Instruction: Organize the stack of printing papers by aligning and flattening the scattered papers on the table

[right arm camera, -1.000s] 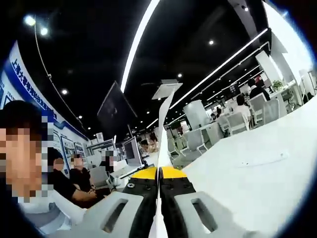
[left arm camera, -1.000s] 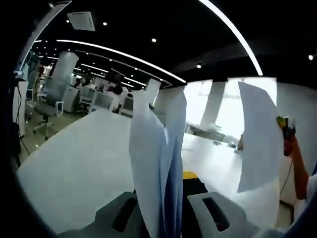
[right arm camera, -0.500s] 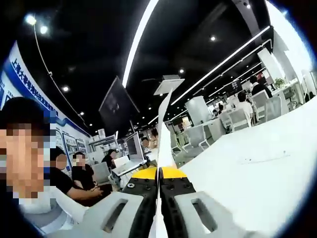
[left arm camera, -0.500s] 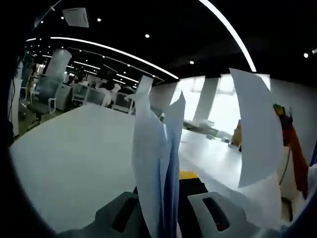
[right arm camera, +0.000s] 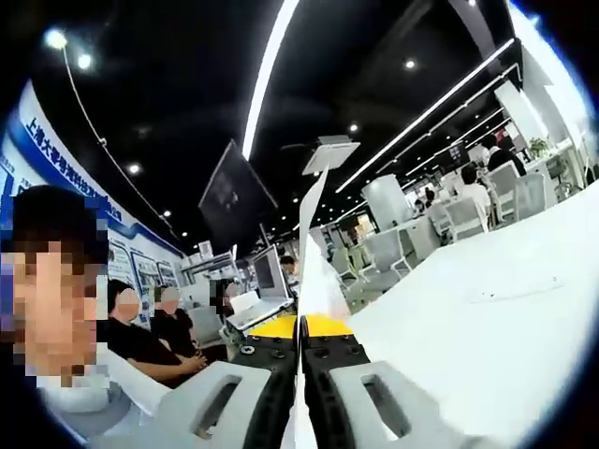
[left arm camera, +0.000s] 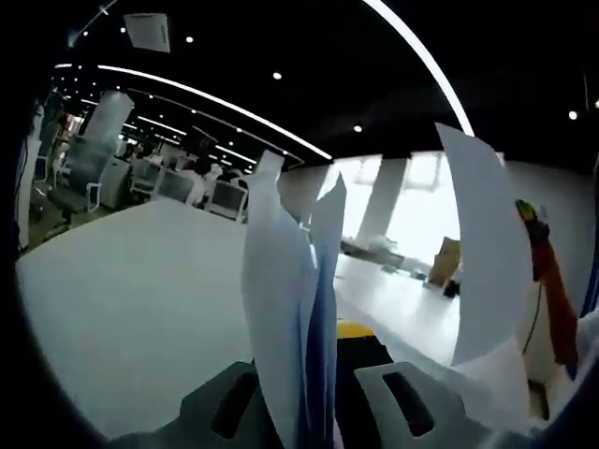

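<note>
White tabletop (left arm camera: 140, 309) below; left gripper (left arm camera: 323, 393) jaws clamp upright printing papers (left arm camera: 290, 309), right gripper (right arm camera: 300, 374) jaws pinch their edge.

Papers (left arm camera: 285, 309) are standing upright between the left tool's (left arm camera: 318, 374) jaws, above the surface (left arm camera: 131, 309); another sheet (left arm camera: 487, 262) is hanging to their right.

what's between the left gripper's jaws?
A bunch of white paper sheets, standing upright and fanned apart at the top, clamped in the left gripper. The sheets' bottom edges are hidden.
</note>
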A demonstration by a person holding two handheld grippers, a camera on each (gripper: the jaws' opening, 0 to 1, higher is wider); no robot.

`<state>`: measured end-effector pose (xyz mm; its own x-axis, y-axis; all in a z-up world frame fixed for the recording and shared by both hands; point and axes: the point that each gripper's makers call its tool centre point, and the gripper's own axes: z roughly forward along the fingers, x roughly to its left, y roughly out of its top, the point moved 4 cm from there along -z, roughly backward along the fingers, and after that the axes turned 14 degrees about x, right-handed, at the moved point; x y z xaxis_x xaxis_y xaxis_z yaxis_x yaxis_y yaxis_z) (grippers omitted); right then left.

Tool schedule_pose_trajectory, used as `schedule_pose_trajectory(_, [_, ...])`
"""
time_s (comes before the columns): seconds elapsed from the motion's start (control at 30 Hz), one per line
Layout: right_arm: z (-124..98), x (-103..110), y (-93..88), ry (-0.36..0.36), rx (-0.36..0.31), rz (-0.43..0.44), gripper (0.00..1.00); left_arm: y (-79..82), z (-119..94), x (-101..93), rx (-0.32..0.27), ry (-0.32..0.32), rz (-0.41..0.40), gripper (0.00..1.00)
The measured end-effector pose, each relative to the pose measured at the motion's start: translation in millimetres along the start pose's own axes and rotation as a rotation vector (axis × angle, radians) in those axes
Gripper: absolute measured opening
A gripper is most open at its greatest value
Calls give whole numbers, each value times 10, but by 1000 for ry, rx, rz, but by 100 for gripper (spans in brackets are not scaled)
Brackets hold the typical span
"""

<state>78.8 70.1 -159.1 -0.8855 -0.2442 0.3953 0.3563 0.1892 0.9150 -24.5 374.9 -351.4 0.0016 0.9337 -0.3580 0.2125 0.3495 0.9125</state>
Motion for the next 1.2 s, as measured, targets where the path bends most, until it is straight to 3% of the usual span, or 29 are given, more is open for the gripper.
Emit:
schedule_pose_trajectory(0.3, [199, 74, -19, 43, 29, 26, 0, 5, -50, -70, -8, -57, 4, 6])
schedule_pose_trajectory(0.6, [544, -37, -301, 43, 106, 90, 0, 53, -130, -90, -51, -91, 1, 6])
schedule_pose_trajectory(0.9, [572, -273, -388, -56, 138, 95, 0, 71, -174, -101, -84, -91, -3, 6])
schedule_pose_trajectory(1.2, [675, -457, -529, -112, 194, 82, 0, 58, -162, -118, -88, -92, 3, 6])
